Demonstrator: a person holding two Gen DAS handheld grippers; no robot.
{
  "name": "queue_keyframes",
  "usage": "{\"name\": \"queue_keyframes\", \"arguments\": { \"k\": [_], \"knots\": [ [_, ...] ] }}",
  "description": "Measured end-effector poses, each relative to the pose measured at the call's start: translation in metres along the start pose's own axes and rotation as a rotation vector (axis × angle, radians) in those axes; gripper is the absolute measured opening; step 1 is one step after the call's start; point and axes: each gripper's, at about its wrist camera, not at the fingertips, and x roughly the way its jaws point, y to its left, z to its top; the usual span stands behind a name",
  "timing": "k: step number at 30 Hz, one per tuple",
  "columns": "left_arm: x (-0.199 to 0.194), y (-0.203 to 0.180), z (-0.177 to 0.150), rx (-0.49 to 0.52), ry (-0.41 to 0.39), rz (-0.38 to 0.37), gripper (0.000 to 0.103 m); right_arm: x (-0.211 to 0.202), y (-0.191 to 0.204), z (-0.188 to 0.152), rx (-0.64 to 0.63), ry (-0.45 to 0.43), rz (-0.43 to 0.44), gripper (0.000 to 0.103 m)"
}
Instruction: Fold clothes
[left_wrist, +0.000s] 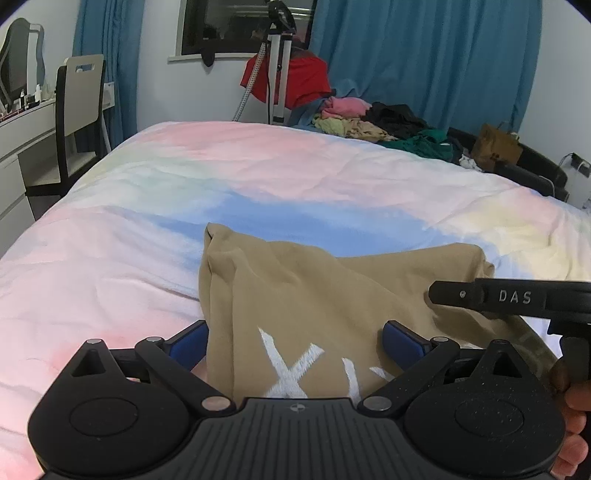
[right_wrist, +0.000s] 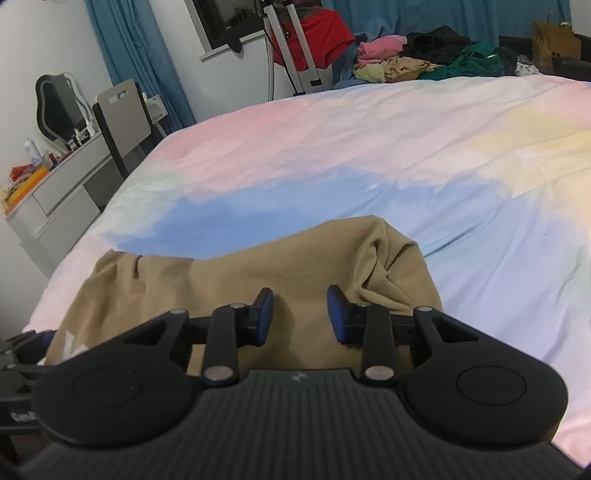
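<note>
Your left gripper (left_wrist: 295, 341) was spread wide over the tan garment (left_wrist: 314, 295), your right gripper (right_wrist: 300, 314) parted above it, apparently poised to grab an edge for folding.

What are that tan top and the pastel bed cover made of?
The tan top looks like soft matte knit, perhaps cotton jersey: limp folds, stitched white letters. The bed cover looks like thin woven cotton, finely creased, with no sheen. Both are guesses.
</note>
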Motion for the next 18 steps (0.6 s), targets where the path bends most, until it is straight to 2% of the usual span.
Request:
{"name": "queue_keyframes", "arguments": {
  "k": [4,10,14,18],
  "knots": [
    [-0.019,-0.007,-0.005,0.017,-0.019,-0.011,0.100,-0.029,-0.001,-0.006,0.038,-0.021,0.027,0.037],
    [-0.057,-0.015,-0.023,0.031,-0.034,-0.015,0.100,-0.074,0.008,-0.025,0.008,-0.041,0.035,0.037],
    [-0.056,-0.019,-0.036,0.025,0.033,0.016,0.100,-0.074,0.014,-0.039,-0.024,0.001,0.000,0.036],
    [-0.051,-0.003,-0.041,-0.116,0.109,-0.022,0.100,-0.055,0.009,-0.052,-0.004,0.057,0.003,0.036]
  ]
}}
